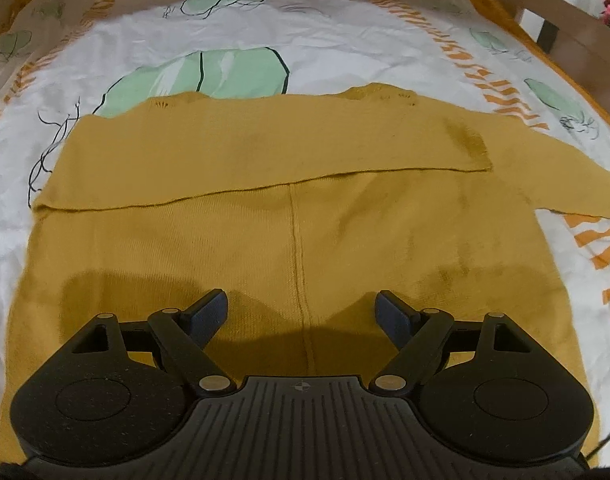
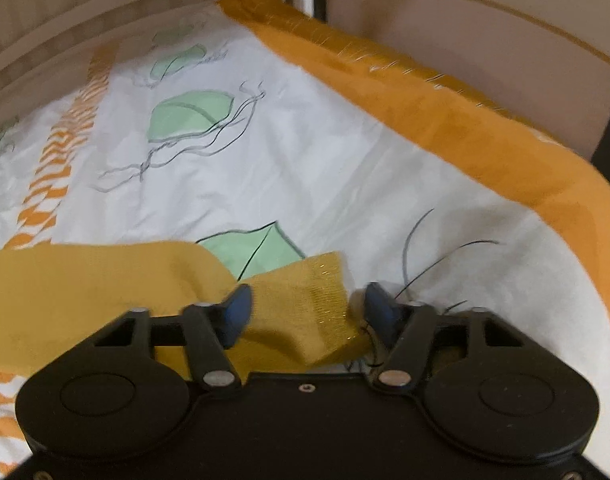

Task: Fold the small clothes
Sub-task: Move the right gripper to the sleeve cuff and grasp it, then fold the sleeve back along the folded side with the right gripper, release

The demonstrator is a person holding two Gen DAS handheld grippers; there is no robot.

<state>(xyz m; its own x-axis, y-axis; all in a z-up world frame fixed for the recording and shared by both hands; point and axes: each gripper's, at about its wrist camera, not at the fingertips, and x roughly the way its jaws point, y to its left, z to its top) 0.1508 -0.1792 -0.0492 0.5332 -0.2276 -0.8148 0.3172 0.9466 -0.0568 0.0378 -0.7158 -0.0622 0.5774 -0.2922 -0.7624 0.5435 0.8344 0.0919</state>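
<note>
Straddling the sleeve cuff (image 2: 325, 300) unclenched, the right tongs (image 2: 305, 304) risked catching bedsheet (image 2: 305, 160); the left tongs (image 1: 301, 312) were held released above the sweater (image 1: 225, 232).

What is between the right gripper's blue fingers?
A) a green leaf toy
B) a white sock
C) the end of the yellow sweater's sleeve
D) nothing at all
C: in the right wrist view the sleeve cuff of the yellow sweater lies between the right gripper fingers.
</note>
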